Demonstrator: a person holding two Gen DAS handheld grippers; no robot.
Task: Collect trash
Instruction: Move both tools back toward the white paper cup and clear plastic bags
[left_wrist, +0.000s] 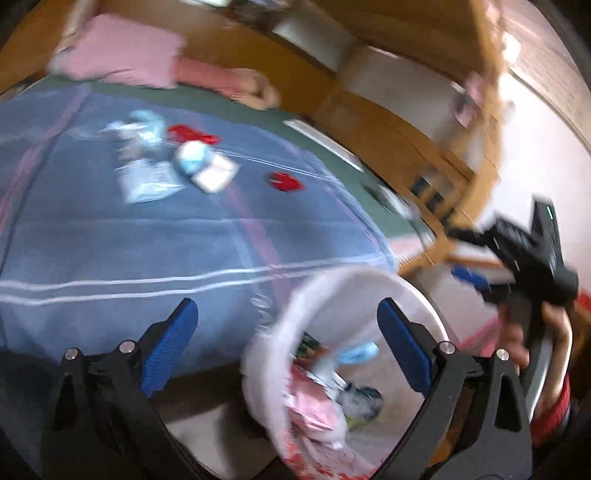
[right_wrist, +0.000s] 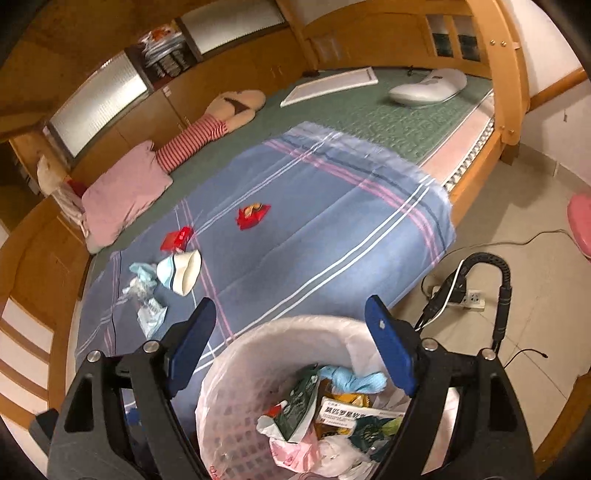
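A white-lined trash basket stands by the bed's near edge, holding several wrappers, a medicine box and blue tissue; it also shows blurred in the left wrist view. On the blue striped sheet lie a red wrapper, a red packet, a white paper cup, blue tissue and clear plastic wrappers. My right gripper is open and empty above the basket. My left gripper is open and empty over the basket's rim. The right gripper also shows in the left wrist view.
A pink pillow, a striped plush doll, a white board and a white pillow lie on the green mat. A power strip with cables sits on the tiled floor at right. Wooden bed frame surrounds.
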